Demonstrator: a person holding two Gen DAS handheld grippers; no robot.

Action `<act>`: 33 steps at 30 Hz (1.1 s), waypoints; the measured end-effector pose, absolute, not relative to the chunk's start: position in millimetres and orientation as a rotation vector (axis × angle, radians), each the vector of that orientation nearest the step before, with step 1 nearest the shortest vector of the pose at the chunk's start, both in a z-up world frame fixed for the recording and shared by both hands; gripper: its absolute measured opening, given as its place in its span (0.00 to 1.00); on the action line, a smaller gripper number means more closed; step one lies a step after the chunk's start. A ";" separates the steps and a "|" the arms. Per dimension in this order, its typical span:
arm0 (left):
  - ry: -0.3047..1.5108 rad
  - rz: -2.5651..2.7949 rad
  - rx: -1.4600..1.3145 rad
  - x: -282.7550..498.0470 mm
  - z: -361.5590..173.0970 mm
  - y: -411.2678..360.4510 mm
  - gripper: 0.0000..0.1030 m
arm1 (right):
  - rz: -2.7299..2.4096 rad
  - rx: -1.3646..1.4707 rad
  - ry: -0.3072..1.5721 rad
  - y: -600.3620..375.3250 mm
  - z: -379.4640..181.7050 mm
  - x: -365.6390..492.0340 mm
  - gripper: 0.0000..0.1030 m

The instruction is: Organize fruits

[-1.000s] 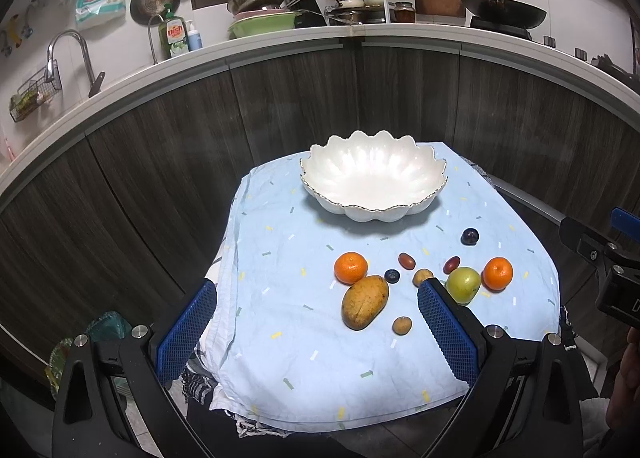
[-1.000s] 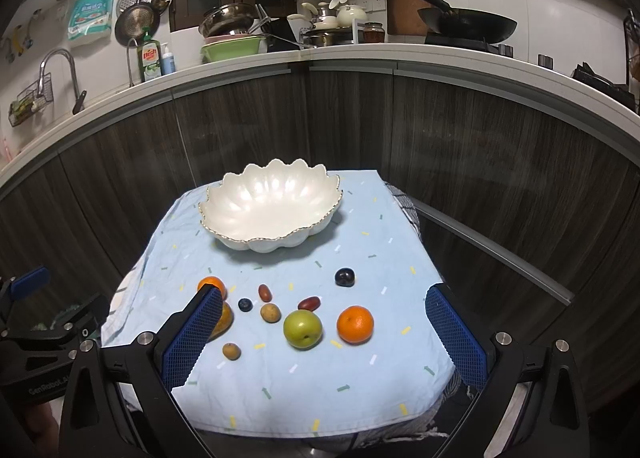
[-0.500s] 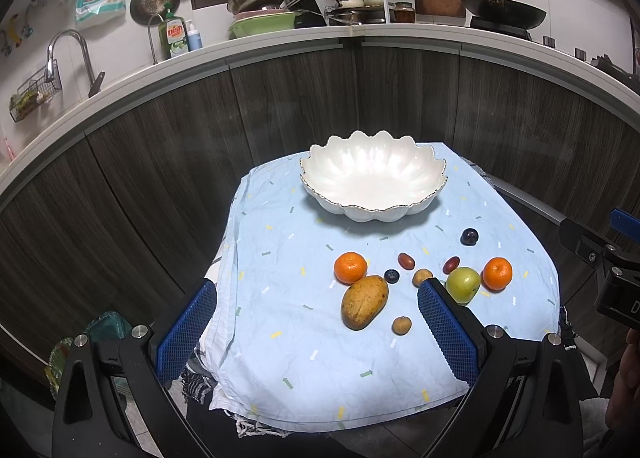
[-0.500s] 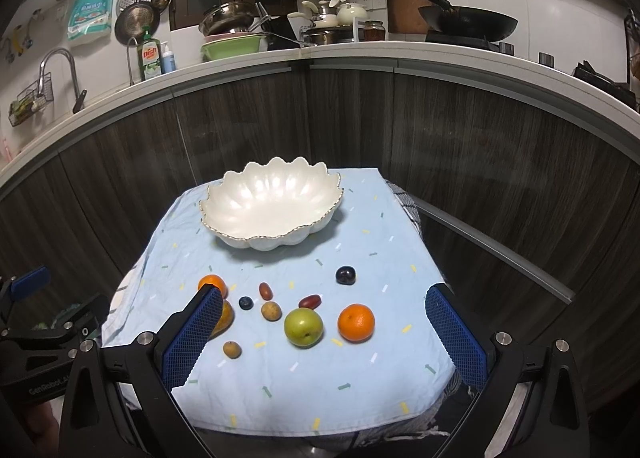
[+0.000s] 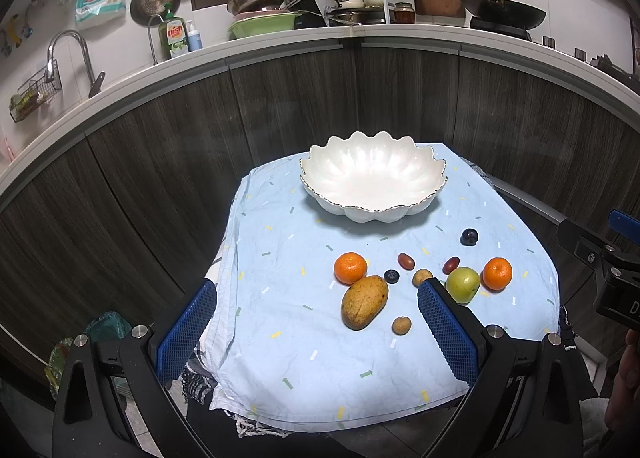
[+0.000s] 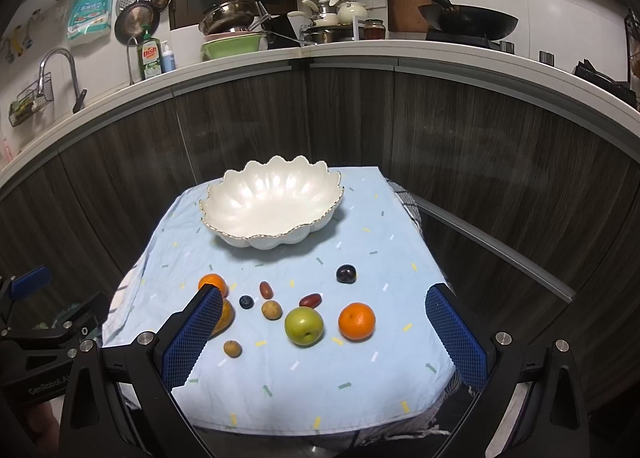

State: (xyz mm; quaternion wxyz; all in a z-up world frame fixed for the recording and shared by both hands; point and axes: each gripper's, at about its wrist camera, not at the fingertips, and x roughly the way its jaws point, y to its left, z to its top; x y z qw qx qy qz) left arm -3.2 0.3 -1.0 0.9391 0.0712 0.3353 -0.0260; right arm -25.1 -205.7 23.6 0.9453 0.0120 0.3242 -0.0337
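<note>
A white scalloped bowl (image 5: 372, 213) (image 6: 272, 244) stands empty at the far side of a light blue cloth (image 5: 288, 338). In front of it lie loose fruits: a mango (image 5: 364, 302), two oranges (image 5: 350, 268) (image 5: 497, 273), a green apple (image 5: 463, 284) (image 6: 303, 326), a dark plum (image 5: 469, 236) (image 6: 346, 273), a blueberry (image 5: 391, 276), two red dates (image 5: 405, 261) (image 5: 451, 265) and small brown fruits (image 5: 401, 325). My left gripper (image 5: 317, 286) hovers open short of the mango. My right gripper (image 6: 324, 292) hovers open before the apple and the right orange (image 6: 357, 320). Both hold nothing.
The cloth covers a small table in front of dark wood cabinets (image 5: 160, 177). A white counter (image 5: 280, 45) behind carries dishes, a wok (image 5: 500, 13) and a sink tap (image 5: 72, 53). My right gripper's body (image 5: 600, 258) shows at the right edge of the left wrist view.
</note>
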 end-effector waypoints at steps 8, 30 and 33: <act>0.685 -0.053 0.145 -3.6 -1.3 0.0 0.99 | -0.069 0.025 0.662 -205.8 23.8 -25.0 1.00; 0.668 -0.060 0.186 5.0 -4.9 -2.5 0.99 | -0.064 0.019 0.684 -202.4 18.1 -17.8 1.00; 0.661 -0.056 0.203 9.4 -6.6 -3.9 0.99 | -0.064 0.007 0.680 -200.2 17.1 -15.0 1.00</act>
